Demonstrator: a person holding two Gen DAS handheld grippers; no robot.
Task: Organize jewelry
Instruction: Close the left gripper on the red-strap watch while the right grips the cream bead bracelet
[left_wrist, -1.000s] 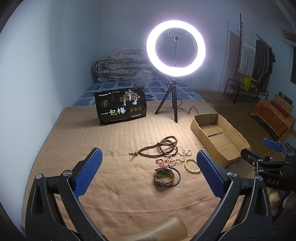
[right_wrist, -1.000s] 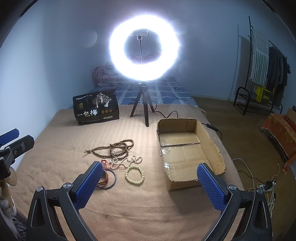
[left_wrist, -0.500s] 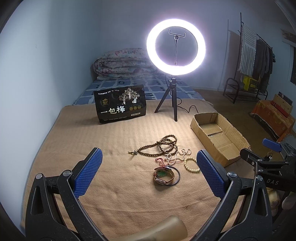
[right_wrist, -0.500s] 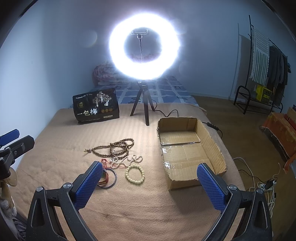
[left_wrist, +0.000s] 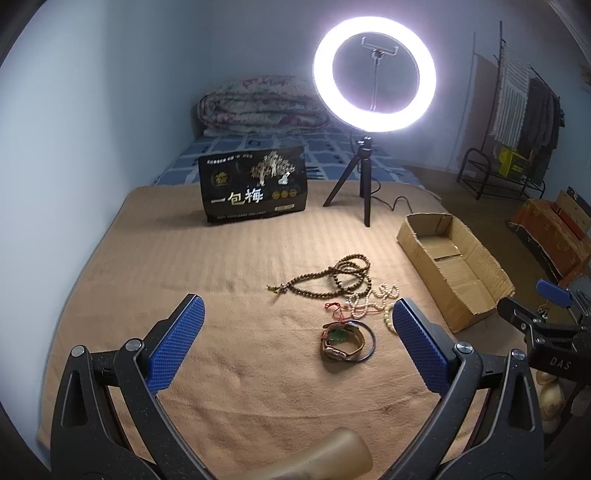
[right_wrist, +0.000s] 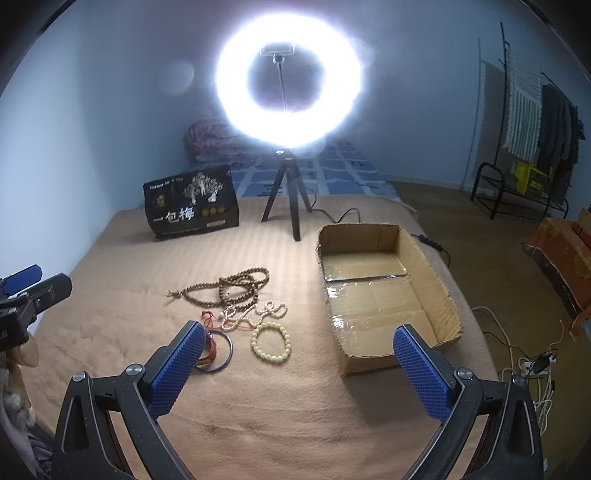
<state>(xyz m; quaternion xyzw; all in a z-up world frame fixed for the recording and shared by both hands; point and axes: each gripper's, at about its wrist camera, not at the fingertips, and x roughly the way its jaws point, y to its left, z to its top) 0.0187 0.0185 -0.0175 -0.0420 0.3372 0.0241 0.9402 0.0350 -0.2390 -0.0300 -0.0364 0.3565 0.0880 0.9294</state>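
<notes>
A pile of jewelry lies mid-blanket: a long brown bead strand (left_wrist: 334, 277) (right_wrist: 229, 288), a pale pink bead string (right_wrist: 258, 312), a cream bead bracelet (right_wrist: 270, 342), and a watch with bangles (left_wrist: 345, 341). An open cardboard box (right_wrist: 384, 291) (left_wrist: 452, 264) sits to their right, with nothing in it. My left gripper (left_wrist: 295, 343) hovers open, short of the watch. My right gripper (right_wrist: 299, 369) hangs open near the cream bracelet and the box's front corner; its left finger hides part of the bangles.
A ring light on a tripod (left_wrist: 373, 77) (right_wrist: 288, 85) stands behind the jewelry, its cable trailing right. A black snack bag (left_wrist: 255, 184) stands at the back left. A folded quilt (left_wrist: 258, 107) lies beyond. Cables (right_wrist: 532, 365) lie on the floor right of the bed.
Both views have shifted only slightly; the left gripper has eased a little closer to the jewelry. Nothing has been gripped or moved.
</notes>
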